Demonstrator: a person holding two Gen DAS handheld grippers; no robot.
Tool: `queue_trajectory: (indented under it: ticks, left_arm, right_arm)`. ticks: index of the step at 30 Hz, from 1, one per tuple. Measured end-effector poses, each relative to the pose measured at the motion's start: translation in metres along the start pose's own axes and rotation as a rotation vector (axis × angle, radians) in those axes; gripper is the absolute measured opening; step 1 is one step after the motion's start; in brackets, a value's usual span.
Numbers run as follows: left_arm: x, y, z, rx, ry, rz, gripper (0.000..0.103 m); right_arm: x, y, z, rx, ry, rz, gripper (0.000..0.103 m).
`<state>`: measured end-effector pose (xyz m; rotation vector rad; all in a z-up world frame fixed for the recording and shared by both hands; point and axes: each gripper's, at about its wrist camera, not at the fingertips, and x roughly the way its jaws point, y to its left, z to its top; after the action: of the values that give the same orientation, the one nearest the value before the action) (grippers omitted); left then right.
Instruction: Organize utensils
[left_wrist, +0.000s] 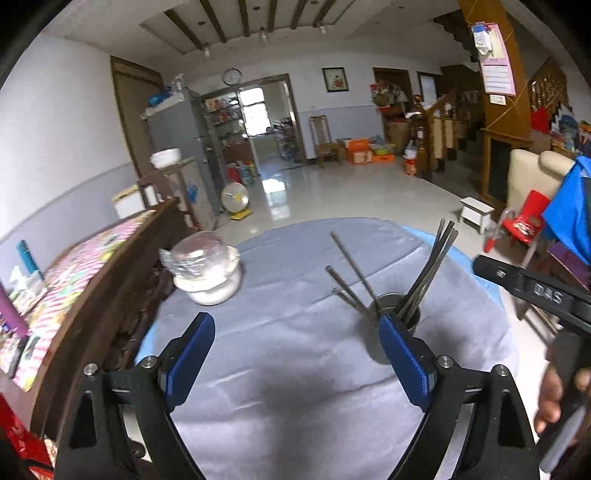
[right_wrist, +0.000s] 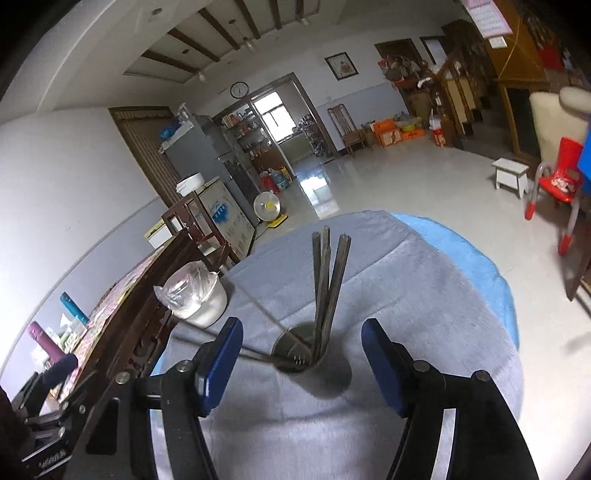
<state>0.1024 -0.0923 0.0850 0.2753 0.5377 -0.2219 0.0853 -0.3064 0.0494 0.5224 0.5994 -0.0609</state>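
A metal cup (left_wrist: 400, 310) (right_wrist: 299, 354) stands on the grey cloth of the round table (left_wrist: 280, 332) (right_wrist: 406, 295). Several dark metal chopsticks (left_wrist: 424, 273) (right_wrist: 327, 284) stand in it, some leaning left. My left gripper (left_wrist: 295, 328) is open and empty, its right finger just in front of the cup. My right gripper (right_wrist: 301, 332) is open and empty, hovering above the cup, which sits between its blue fingers (right_wrist: 221, 365). Part of the right gripper's body (left_wrist: 535, 291) shows at the right edge of the left wrist view.
A white bowl covered with clear plastic (left_wrist: 207, 269) (right_wrist: 195, 291) sits at the table's left edge. A dark wooden bench with patterned cushion (left_wrist: 92, 280) stands left of the table. A red chair (right_wrist: 557, 181) and white stool (right_wrist: 511, 177) stand on the floor at right.
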Motion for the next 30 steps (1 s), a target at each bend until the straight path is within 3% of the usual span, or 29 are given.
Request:
queue_trajectory:
  ticks: [2,5,14,30]
  left_arm:
    - [-0.014,0.001,-0.005,0.001,-0.023,0.035,0.099]
    - [-0.030,0.002,-0.012,0.012,-0.056,0.082,0.100]
    - [-0.060,0.005,-0.036,0.005,-0.059,0.104,0.100]
    - [-0.091,0.028,-0.068,-0.040,-0.031,0.175,0.100]
  right_arm:
    - [-0.015,0.010,-0.010,-0.035,0.005,-0.024,0.071]
    - [-0.038,0.024,-0.024,-0.079,-0.008,-0.047,0.071]
    - [-0.083,0.038,-0.062,-0.104,-0.012,-0.108,0.071]
    - [-0.133,0.061,-0.107,-0.127,-0.074,-0.094,0.071]
